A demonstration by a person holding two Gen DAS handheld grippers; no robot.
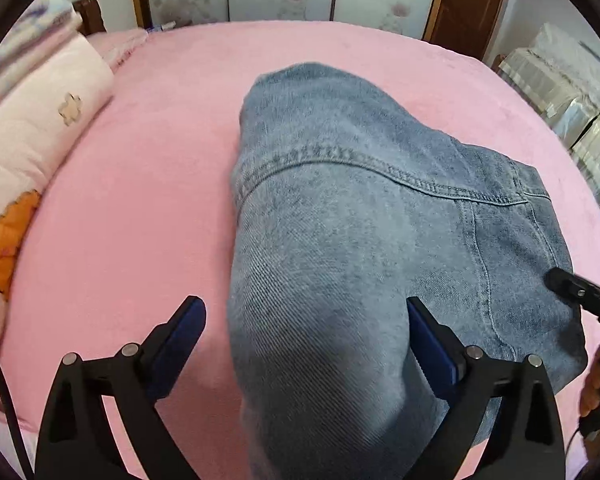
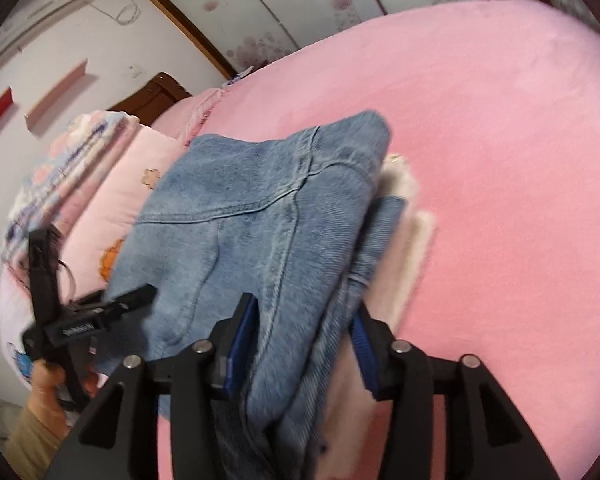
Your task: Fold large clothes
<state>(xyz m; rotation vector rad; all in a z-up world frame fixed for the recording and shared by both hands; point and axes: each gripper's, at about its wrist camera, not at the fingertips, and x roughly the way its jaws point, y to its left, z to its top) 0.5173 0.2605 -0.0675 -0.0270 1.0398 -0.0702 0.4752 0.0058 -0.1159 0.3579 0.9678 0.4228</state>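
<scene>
We see a blue denim jacket (image 1: 340,220) lying folded on a bed covered with a pink sheet (image 1: 160,140). It sits near the middle of the bed, toward the near edge, with its stitched yoke seam facing up. In the right wrist view a pale fleecy lining (image 2: 404,248) shows along its right edge, under the denim layers.

Our left tongs (image 1: 306,320) stand wide open. The left blue pad (image 1: 184,332) hangs over bare pink sheet beside the jacket's left edge, and the right pad sits over the denim; neither presses the cloth, so they hold nothing. In the right wrist view the left tongs (image 2: 100,312) appear at the left, carried by a hand (image 2: 50,384) in a tan sleeve.

Our right tongs (image 2: 304,320) stand partly open, with the jacket's folded near edge between the blue pads. The picture is blurred here, but the pads look clear of the cloth on the right side, so we read no grip.

A rolled pink quilt (image 1: 32,140) with an orange flower print lies along the left side of the bed.
</scene>
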